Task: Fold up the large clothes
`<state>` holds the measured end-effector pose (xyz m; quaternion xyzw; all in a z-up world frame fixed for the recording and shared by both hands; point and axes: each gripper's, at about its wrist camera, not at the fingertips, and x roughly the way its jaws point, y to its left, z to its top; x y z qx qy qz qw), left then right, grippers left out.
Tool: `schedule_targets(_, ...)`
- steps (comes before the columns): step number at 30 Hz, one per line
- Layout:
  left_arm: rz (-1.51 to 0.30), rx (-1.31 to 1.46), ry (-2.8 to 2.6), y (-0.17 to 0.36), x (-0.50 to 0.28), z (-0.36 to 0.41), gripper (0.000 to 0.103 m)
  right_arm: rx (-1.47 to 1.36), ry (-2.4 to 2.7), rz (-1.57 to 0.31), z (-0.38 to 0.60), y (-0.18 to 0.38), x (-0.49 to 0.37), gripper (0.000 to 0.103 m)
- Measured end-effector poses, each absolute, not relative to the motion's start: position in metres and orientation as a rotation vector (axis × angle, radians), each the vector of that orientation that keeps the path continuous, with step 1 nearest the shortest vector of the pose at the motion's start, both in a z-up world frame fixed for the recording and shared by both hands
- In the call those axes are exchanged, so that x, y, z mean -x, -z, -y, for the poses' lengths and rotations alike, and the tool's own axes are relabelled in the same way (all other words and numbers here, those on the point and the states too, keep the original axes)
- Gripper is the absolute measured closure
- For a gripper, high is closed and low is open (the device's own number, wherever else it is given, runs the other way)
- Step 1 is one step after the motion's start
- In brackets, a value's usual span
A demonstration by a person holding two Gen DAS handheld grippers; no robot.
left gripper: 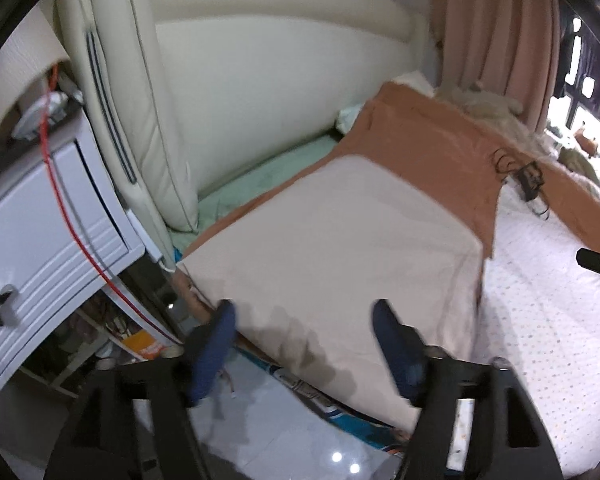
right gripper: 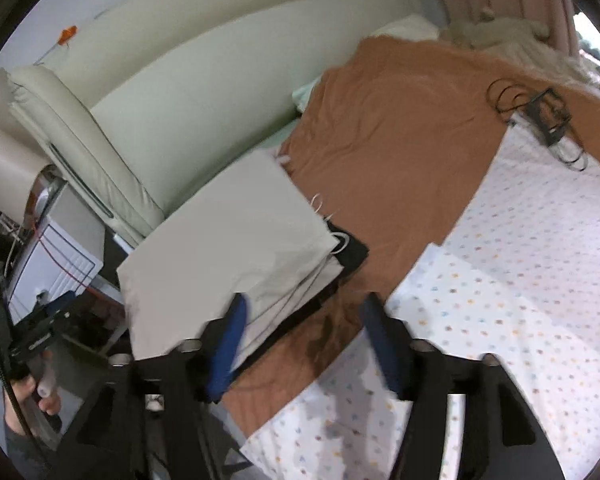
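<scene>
Grippers both released, nothing between the blue pads. Left gripper (left gripper: 304,344) hangs over the near edge of the folded cream-beige fabric garment (left gripper: 332,240), jaws spread wide, fabric lying flat below and apart from them. Right gripper (right gripper: 304,340) also spread, over the rust-orange sheet (right gripper: 400,140) just right of the garment's corner.

Garment location: lower centre in the left wrist view, centre-left in the right wrist view, sitting at the bed's corner by the cream padded headboard (left gripper: 260,80). It looks folded to a rectangle; white drawstrings (right gripper: 336,240) and a black fabric layer (right gripper: 352,256) stick out on its right side.

Risks, my read:
- Left edge of the garment overhangs the bed toward the white drawer unit (left gripper: 60,220); a nudge could slide the stack to the floor.
- Loose drawstrings could snag a pad on the next grab and drag the fold open.
- Black cable coil with small black device (right gripper: 548,116), upper right, could catch if the sheet is pulled.

Unclear: both frames are motion-blurred. Can't tell whether the black layer belongs to the garment or is a separate item. Garment underside hidden. Dotted white bedsheet (right gripper: 520,260) is cut off at the frame edge.
</scene>
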<state>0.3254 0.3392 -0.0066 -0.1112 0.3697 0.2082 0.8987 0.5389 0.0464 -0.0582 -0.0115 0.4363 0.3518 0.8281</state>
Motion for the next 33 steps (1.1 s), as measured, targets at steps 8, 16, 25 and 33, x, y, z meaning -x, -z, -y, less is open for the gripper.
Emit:
schedule_targets(8, -0.654, 0.218, -0.404, -0.030, -0.296, -0.282, 0.011, 0.021, -0.662, -0.834, 0.007, 0.018, -0.503, 0.000)
schedule_targets(16, -0.581, 0.186, -0.348, -0.054, -0.267, -0.231, 0.003, 0.008, -0.671, -0.784, 0.050, -0.009, -0.464, 0.000)
schedule_targets(25, -0.493, 0.172, -0.265, -0.073, -0.227, -0.172, 0.000, -0.012, -0.660, -0.711, 0.097, -0.032, -0.409, 0.000)
schedule_targets(33, -0.451, 0.135, -0.195, -0.076, -0.190, -0.130, 0.000, -0.005, -0.569, -0.629, 0.141, -0.042, -0.356, 0.000)
